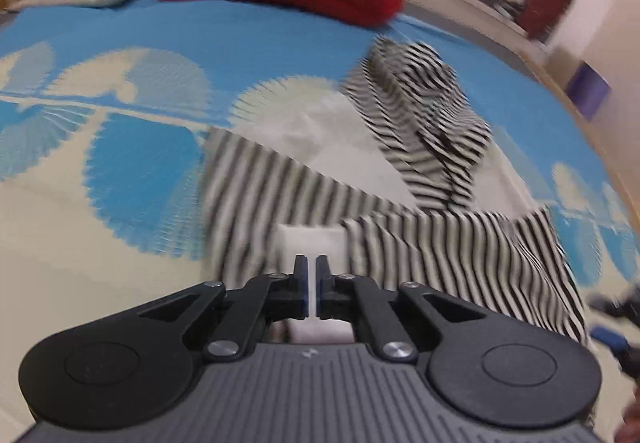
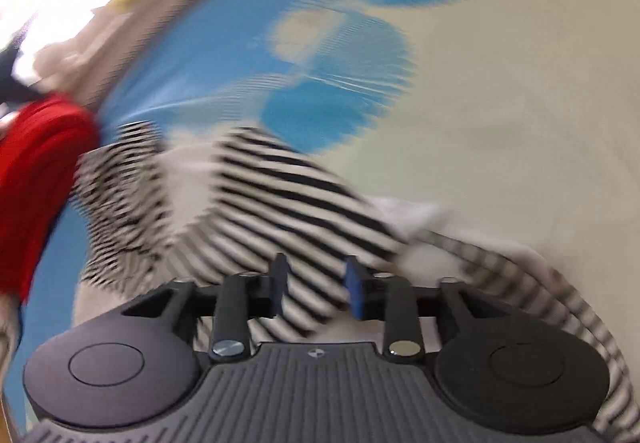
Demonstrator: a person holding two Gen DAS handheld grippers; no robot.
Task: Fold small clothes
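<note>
Your left gripper [image 1: 312,283] pinches a white edge of the striped garment [image 1: 420,147] — jaws nearly pressed together, likely to carry a fold. It lies rumpled on the blue-and-cream mat [image 1: 140,163]. Your right gripper [image 2: 316,283] hovers over stripes — jaws spread, holding nothing.

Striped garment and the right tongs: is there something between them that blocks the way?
Nothing visible does. The right tongs are open, directly over the striped garment, with only its own cloth showing between the fingers. The red folded cloth lies off to the side. The left tongs are nearly shut at the garment's white part.
</note>
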